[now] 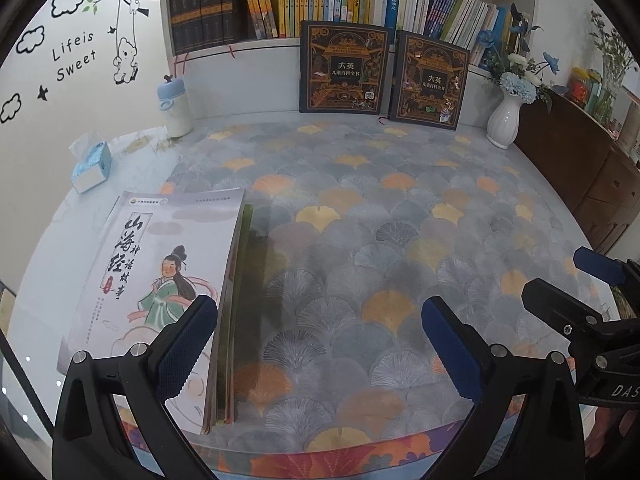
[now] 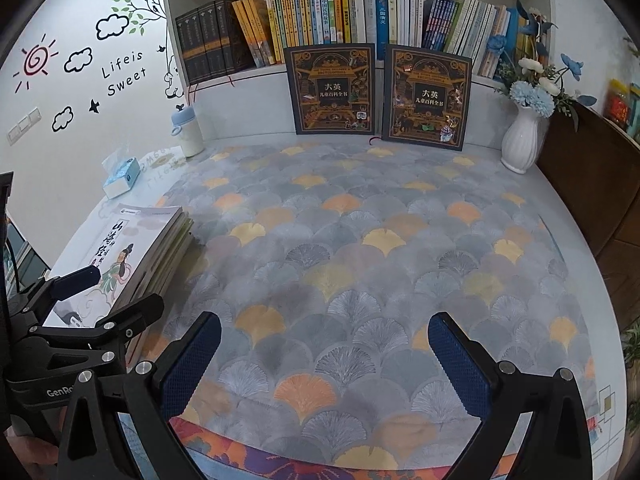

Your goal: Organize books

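Observation:
A stack of books (image 1: 160,280) lies at the left on the patterned table mat (image 1: 360,220); its top cover is white with a girl in green. The stack also shows in the right wrist view (image 2: 136,248). Two dark encyclopedia books (image 1: 343,68) (image 1: 430,82) stand upright against the shelf at the back. My left gripper (image 1: 320,336) is open and empty, its left finger (image 1: 188,344) over the stack's near corner. My right gripper (image 2: 324,356) is open and empty above the mat, to the right of the stack. Each gripper shows at the edge of the other's view.
A bookshelf (image 1: 280,44) packed with upright books runs along the back. A white vase with blue flowers (image 1: 505,120) stands at the back right beside a brown cabinet (image 1: 580,168). A blue-lidded bottle (image 1: 176,108) and a tissue box (image 1: 92,166) sit at the back left.

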`<state>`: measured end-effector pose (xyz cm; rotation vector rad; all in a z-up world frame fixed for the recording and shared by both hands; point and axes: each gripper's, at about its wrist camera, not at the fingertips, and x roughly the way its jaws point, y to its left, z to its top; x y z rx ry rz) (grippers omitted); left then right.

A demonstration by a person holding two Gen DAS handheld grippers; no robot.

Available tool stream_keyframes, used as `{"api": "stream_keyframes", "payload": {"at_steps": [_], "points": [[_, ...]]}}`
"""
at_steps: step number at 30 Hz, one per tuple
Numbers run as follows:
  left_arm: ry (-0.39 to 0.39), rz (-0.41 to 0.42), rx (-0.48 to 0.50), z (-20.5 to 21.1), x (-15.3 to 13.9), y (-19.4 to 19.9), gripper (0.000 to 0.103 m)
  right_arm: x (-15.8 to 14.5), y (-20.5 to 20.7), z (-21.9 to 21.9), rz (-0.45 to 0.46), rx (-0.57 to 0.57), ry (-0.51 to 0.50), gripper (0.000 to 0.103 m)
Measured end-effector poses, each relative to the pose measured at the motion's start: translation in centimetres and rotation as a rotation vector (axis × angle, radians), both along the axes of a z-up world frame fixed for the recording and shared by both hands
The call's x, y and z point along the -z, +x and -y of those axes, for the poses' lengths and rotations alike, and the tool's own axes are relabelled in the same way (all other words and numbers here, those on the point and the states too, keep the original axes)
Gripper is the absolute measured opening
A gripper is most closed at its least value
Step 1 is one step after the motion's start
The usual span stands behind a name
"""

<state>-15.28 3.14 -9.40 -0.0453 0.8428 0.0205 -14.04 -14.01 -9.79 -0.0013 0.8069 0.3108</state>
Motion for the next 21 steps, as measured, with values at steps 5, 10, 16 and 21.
{"api": "stream_keyframes", "payload": {"at_steps": [5,10,16,21], "points": [[-0.023,-0.006,0.013,-0.07,0.03,0.15,0.102,-0.21,-0.21,-0.32,0.012,0.001,-0.015,0.103],[-0.002,0.001,0.002,0.01,0.02,0.1,0.102,-0.12,-0.09,-0.54,0.008,-0.005,-0.01,0.103],[0.013,0.011,0.0,0.28,-0.09,-0.14,0.102,-0.11,-0.04,-0.69,0.006,-0.014,-0.003,0.103],[0.008,0.016,0.0,0.26,-0.2,-0.2,0.102,-0.24,-0.04,-0.8,0.01,-0.022,-0.002,0.103]]}}
